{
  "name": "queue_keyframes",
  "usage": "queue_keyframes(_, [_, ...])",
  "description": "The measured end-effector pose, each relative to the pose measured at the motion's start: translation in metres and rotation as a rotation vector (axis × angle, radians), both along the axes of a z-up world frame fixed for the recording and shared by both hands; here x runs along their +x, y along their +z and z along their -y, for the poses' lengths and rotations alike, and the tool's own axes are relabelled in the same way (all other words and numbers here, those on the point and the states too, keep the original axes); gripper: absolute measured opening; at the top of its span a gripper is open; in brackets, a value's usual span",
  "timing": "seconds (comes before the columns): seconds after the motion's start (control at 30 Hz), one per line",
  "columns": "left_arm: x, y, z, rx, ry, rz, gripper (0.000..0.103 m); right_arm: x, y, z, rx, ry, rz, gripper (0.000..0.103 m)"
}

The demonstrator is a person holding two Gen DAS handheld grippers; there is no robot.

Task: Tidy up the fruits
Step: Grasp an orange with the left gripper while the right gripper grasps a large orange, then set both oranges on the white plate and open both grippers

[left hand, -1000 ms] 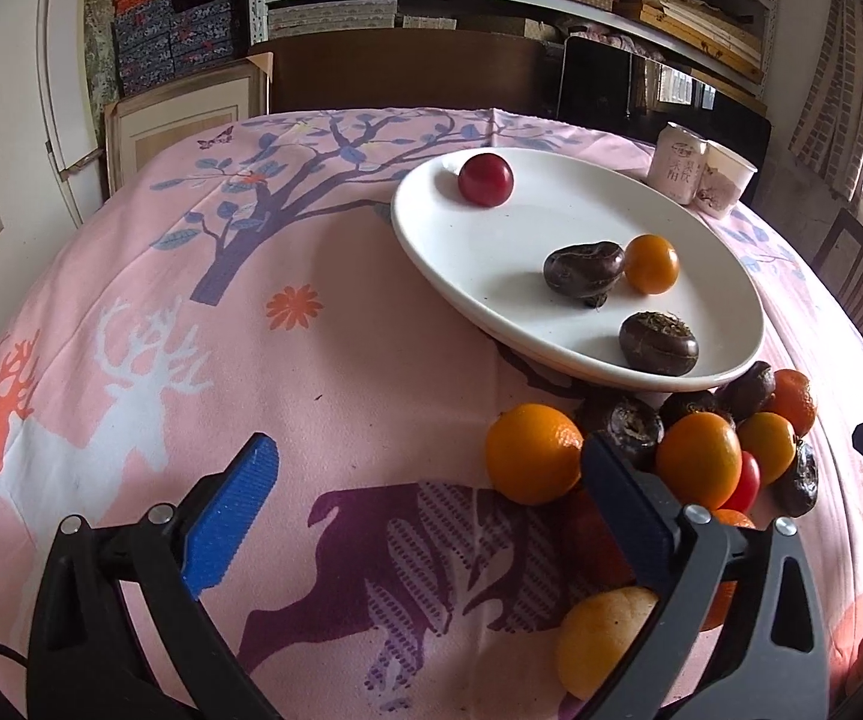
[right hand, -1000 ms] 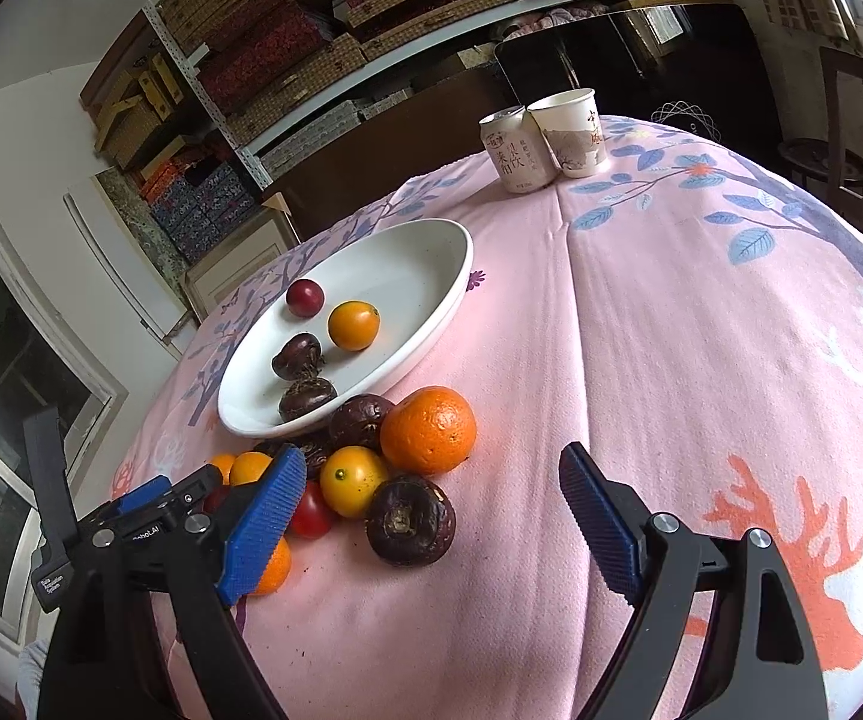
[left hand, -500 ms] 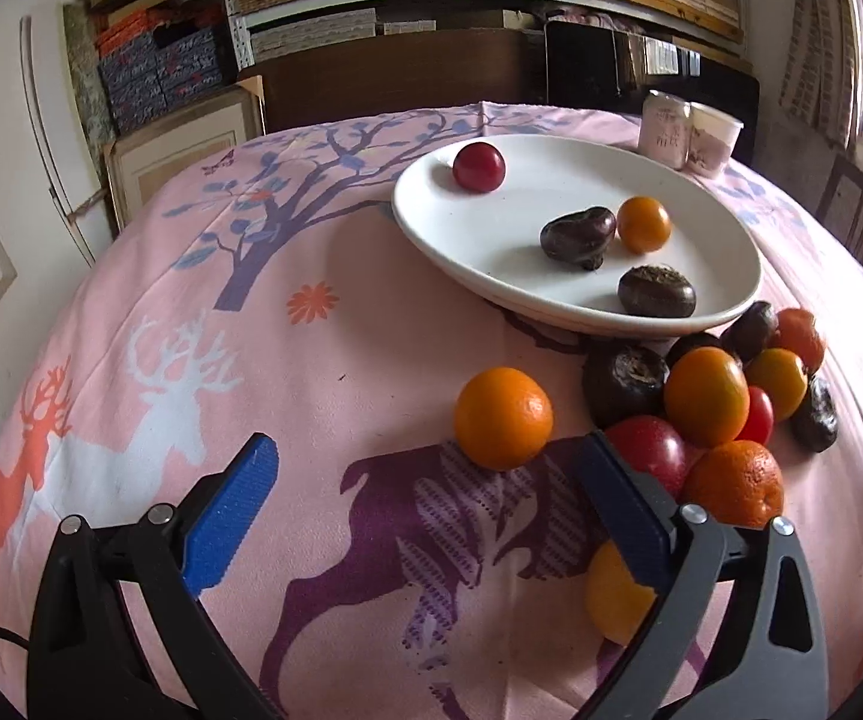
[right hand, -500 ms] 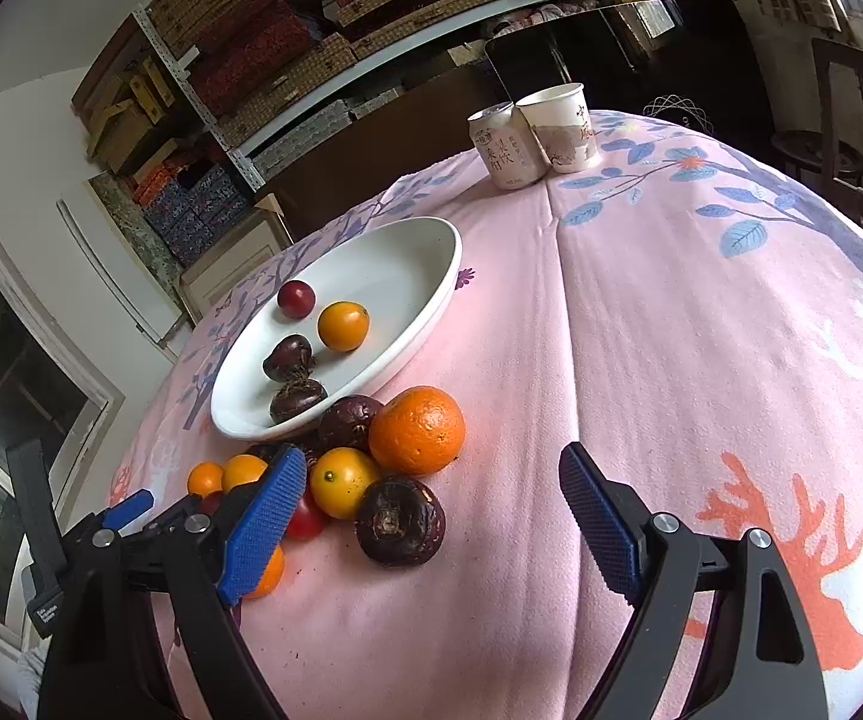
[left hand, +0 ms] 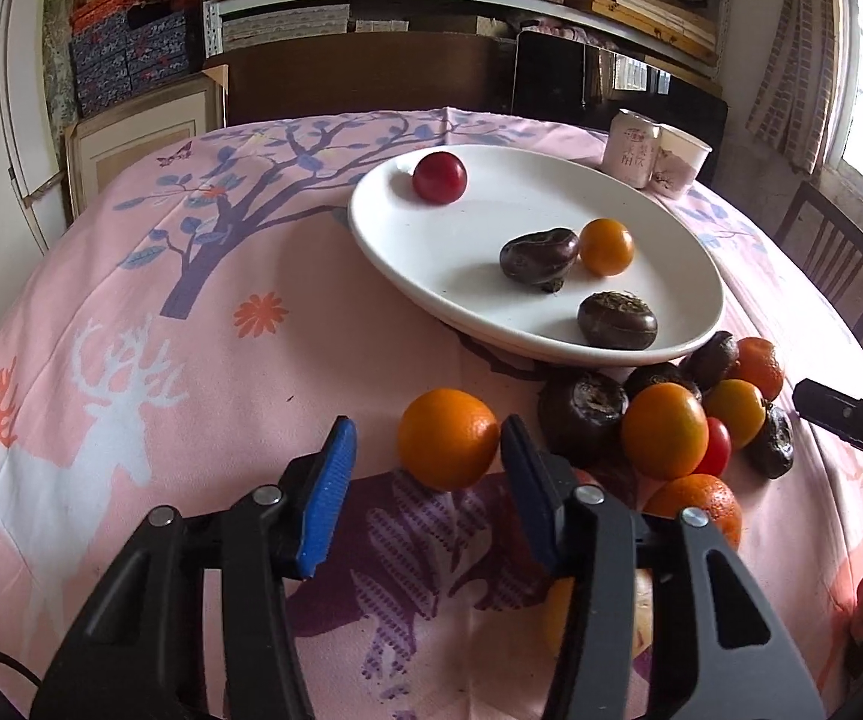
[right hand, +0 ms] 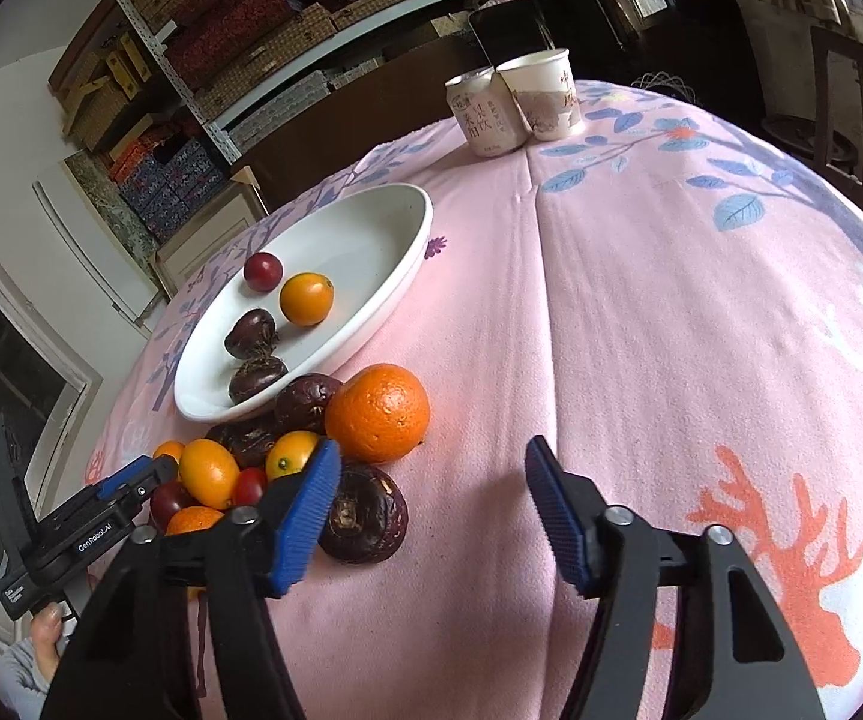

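**A:** The left tongs (left hand: 425,474) are apart around the lone orange (left hand: 448,439) on the worktop (left hand: 131,312). The right-hand pad looks to be touching its skin; the left-hand pad is clear of it, with a gap. Nothing is clamped yet.

**B:** And the pile?

**A:** Just to the right of that pad: dark round fruits (left hand: 590,417), a second orange (left hand: 664,431), small red ones, all crowded against the rim of the white plate (left hand: 491,276). The plate already holds a red fruit (left hand: 439,177), a small orange one (left hand: 607,246) and two dark ones.

**B:** So what could go wrong?

**A:** Closing off-centre, I'd say. With one pad on the orange and the other not, the squeeze may roll it sideways (round, smooth, on a soft cloth) instead of trapping it. It could also nudge the heap and send fruit towards the edge.

**B:** The right tongs (right hand: 428,504)?

**A:** Apart too, holding nothing, hovering over the cloth beside a dark fruit (right hand: 362,513) and the big orange (right hand: 378,412). Its left pad sits close to that heap, so a careless swing could scatter it.
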State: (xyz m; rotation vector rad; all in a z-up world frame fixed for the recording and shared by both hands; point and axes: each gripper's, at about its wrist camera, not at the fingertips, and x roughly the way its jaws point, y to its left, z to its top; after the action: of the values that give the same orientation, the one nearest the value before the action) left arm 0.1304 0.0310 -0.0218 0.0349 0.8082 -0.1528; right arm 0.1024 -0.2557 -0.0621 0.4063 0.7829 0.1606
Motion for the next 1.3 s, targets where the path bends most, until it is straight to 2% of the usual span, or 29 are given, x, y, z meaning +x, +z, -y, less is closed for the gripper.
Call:
queue_keyframes(0.17, [0.004, -0.003, -0.006, -0.068, 0.007, -0.027, 0.048, 0.015, 0.001, -0.012, -0.037, 0.027, 0.005, 0.058])
queue_keyframes(0.3, [0.008, -0.006, -0.01, -0.112, 0.011, -0.046, 0.049, 0.029, -0.003, -0.017, 0.008, 0.079, -0.012, 0.057])
queue_keyframes(0.37, [0.01, -0.007, -0.014, -0.145, 0.01, -0.06, 0.049, 0.028, -0.001, -0.019, 0.026, 0.108, 0.0, 0.041])
queue_keyframes(0.43, [0.01, -0.007, -0.017, -0.189, -0.008, -0.072, 0.036, 0.026, -0.001, -0.02, 0.017, 0.111, 0.005, 0.04])
queue_keyframes(0.57, [0.006, -0.006, -0.015, -0.175, -0.012, -0.064, 0.036, 0.022, 0.001, -0.019, 0.02, 0.104, 0.014, 0.04])
queue_keyframes(0.67, [0.005, -0.006, -0.02, -0.195, 0.0, -0.072, 0.036, 0.019, 0.001, -0.012, 0.046, 0.089, 0.019, 0.04])
queue_keyframes(0.73, [0.002, -0.002, -0.024, -0.213, 0.004, -0.058, 0.036, 0.016, 0.002, -0.008, 0.062, 0.083, 0.028, 0.039])
queue_keyframes(0.9, [-0.012, 0.018, -0.024, -0.186, 0.026, 0.04, 0.036, 0.006, 0.009, -0.003, 0.085, 0.071, 0.072, 0.036])
queue_keyframes(0.93, [-0.015, 0.022, -0.024, -0.186, 0.025, 0.059, 0.036, 0.002, 0.012, -0.002, 0.097, 0.07, 0.089, 0.024])
queue_keyframes(0.97, [-0.017, 0.026, -0.023, -0.184, 0.023, 0.075, 0.036, -0.001, 0.015, 0.001, 0.114, 0.073, 0.108, 0.017])
queue_keyframes(1.03, [-0.017, 0.035, -0.02, -0.186, 0.016, 0.1, 0.036, -0.005, 0.02, 0.002, 0.106, 0.066, 0.135, 0.017])
queue_keyframes(1.1, [-0.013, 0.039, -0.015, -0.193, 0.003, 0.099, 0.036, 0.003, 0.014, -0.003, 0.07, 0.081, 0.082, 0.017])
queue_keyframes(1.13, [-0.01, 0.039, -0.013, -0.196, -0.006, 0.094, 0.036, 0.007, 0.011, -0.005, 0.077, 0.091, 0.055, 0.018])
queue_keyframes(1.17, [-0.009, 0.037, -0.01, -0.193, -0.012, 0.087, 0.036, 0.006, 0.013, -0.004, 0.077, 0.087, 0.061, 0.028])
queue_keyframes(1.2, [-0.009, 0.035, -0.008, -0.185, -0.017, 0.079, 0.036, 0.004, 0.015, -0.004, 0.075, 0.085, 0.071, 0.045])
queue_keyframes(1.23, [-0.01, 0.033, -0.007, -0.178, -0.024, 0.073, 0.036, 0.002, 0.016, -0.003, 0.063, 0.071, 0.079, 0.073])
queue_keyframes(1.3, [-0.012, 0.033, -0.007, -0.179, -0.029, 0.075, 0.036, 0.005, 0.015, -0.005, 0.034, 0.061, 0.069, 0.074])
